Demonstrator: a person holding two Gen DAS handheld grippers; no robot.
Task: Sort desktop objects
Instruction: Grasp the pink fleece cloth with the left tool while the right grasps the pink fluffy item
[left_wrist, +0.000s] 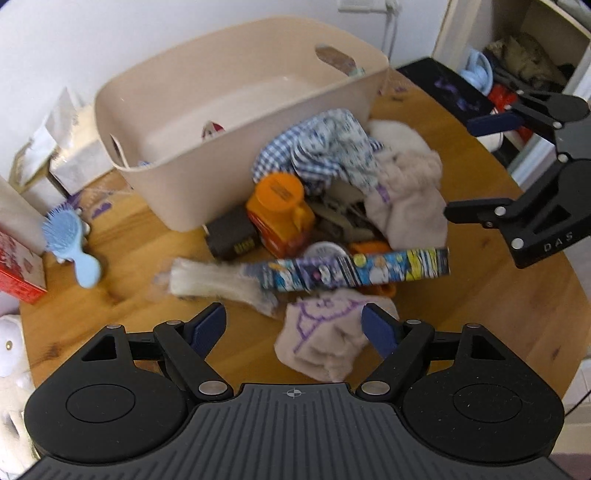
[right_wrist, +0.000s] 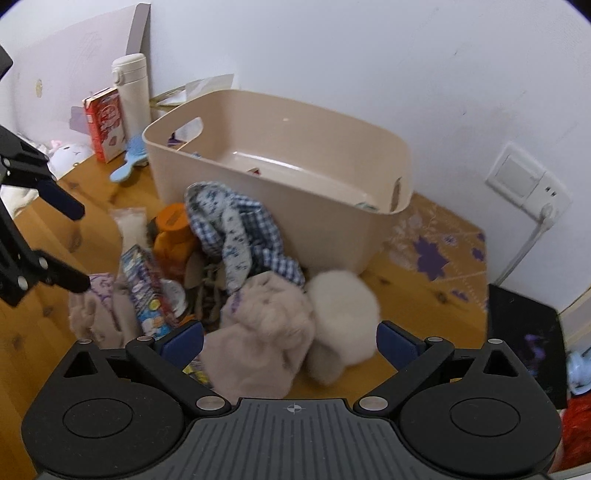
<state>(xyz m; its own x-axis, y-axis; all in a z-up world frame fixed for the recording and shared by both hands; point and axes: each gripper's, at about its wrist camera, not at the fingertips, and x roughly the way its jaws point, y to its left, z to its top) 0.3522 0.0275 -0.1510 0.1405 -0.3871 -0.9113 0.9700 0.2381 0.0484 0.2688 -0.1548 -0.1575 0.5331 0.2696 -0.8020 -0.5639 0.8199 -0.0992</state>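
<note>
Both grippers spread wide, empty: left gripper (left_wrist: 293, 326) over beige sock (left_wrist: 325, 339), right gripper (right_wrist: 290, 341) over beige cloth (right_wrist: 266, 325), beside bin (right_wrist: 332, 221); both soft, light, limp; pinch a bunched fold mid-body.

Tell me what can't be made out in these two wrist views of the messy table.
- Bin contents: both views, its front wall hides all but scraps on the floor.
- Items under the checked cloth and orange bottle: left view, buried in the pile.
- Pale brush-like item: left view, motion-blurred.
- Patterned box: right view, print too blurred to read.
- Shelf contents: left view, cut by the edge.
</note>
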